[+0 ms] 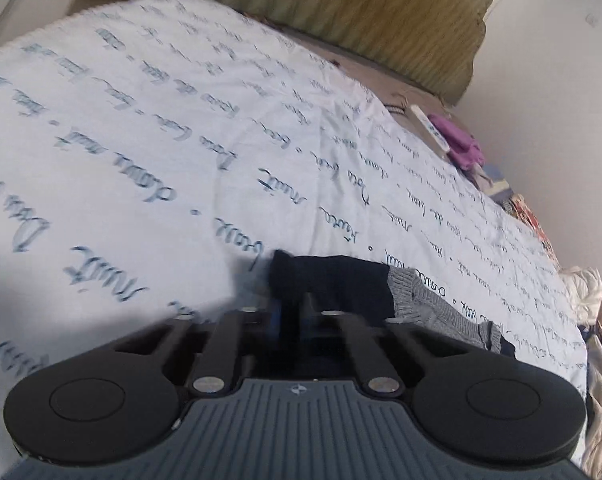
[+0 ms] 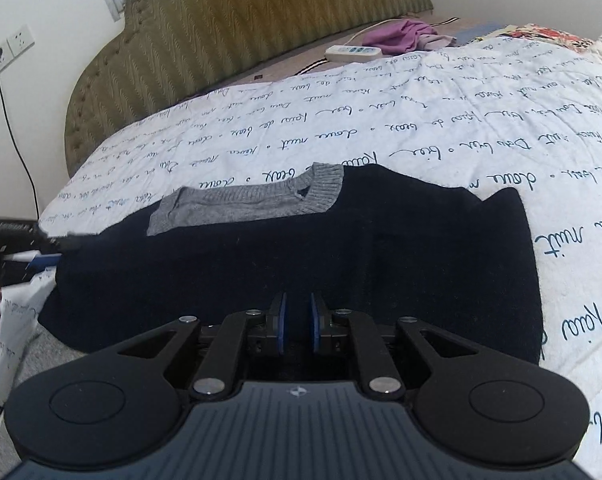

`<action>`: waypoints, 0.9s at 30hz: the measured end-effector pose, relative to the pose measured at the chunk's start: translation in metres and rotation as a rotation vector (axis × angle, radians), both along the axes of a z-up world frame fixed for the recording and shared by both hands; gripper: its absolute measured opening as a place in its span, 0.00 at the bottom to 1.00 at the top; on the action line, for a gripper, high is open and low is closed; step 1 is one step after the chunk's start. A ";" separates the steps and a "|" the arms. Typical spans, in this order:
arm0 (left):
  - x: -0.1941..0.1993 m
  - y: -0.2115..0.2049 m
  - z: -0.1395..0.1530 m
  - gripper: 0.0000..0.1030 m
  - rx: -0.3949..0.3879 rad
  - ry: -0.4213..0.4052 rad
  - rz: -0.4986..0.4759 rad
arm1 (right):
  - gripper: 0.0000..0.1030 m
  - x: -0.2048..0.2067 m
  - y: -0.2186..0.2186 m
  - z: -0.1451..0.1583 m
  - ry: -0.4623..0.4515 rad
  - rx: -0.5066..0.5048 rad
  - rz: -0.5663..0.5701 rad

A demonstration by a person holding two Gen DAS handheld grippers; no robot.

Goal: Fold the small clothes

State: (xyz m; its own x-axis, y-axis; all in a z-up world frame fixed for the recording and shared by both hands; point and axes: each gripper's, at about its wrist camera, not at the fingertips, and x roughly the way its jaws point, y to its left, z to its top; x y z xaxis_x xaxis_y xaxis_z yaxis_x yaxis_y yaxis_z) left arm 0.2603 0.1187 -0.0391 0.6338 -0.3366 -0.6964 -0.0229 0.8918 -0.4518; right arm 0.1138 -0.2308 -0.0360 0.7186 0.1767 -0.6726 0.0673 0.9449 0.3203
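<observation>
A small navy sweater with a grey knit collar lies spread flat on the white bedsheet printed with blue script. My right gripper hovers over its near hem, blue pads a narrow gap apart, with only the dark cloth below showing between them. My left gripper is shut on a navy edge of the sweater, and a fold of it sticks up between the fingers. The grey collar lies just to its right. In the right wrist view the left gripper is a blur at the sweater's left edge.
An olive padded headboard stands behind the bed. A white power strip and a purple cloth lie near it. More clothes are piled at the bed's right side. A wall socket with a black cable is on the left.
</observation>
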 end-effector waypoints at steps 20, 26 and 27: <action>-0.097 -0.044 0.028 0.77 0.515 -0.195 -0.053 | 0.69 -0.021 0.017 0.015 -0.045 -0.106 -0.024; -0.155 -0.065 0.022 0.85 0.597 -0.211 -0.089 | 0.76 -0.046 0.036 0.011 0.023 -0.141 -0.009; -0.163 -0.067 0.021 0.86 0.602 -0.212 -0.096 | 0.76 -0.053 0.039 0.011 0.022 -0.135 -0.007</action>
State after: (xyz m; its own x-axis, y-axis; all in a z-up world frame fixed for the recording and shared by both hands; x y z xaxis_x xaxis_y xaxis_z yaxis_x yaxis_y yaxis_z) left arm 0.0977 0.0516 -0.0180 0.7649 0.0120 -0.6440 0.1041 0.9844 0.1419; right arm 0.0611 -0.1920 -0.0247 0.7044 0.0786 -0.7054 0.0801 0.9787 0.1890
